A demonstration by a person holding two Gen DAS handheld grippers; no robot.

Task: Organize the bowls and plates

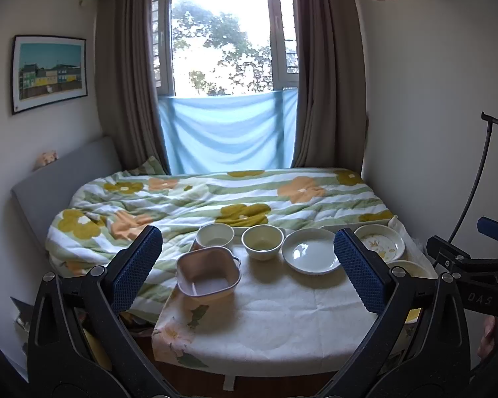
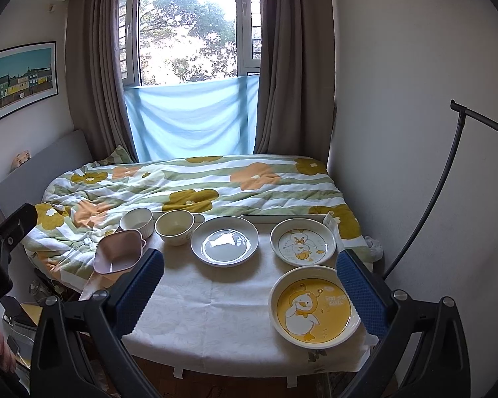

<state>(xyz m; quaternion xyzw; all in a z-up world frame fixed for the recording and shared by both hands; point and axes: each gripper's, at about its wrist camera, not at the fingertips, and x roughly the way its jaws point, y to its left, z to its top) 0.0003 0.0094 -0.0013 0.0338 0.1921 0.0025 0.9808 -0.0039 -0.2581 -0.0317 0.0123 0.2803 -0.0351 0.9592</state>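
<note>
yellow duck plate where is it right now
In the right wrist view the yellow duck plate lies at the table's near right corner, just in front of the white duck plate, partly between the open right gripper fingers.

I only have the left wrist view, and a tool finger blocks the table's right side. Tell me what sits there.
Observer: Two plates. The nearer is a yellow duck plate, lying flat at the front right corner.
Operator: Describe the one behind it.
Observer: It's a white duck plate with a cartoon duck drawn in its middle. It lies apart from the yellow one, not stacked.
Operator: Report the right tool.
Observer: The right tool is open and holds nothing. Its fingers flank the near part of the table, above the cloth.
</note>
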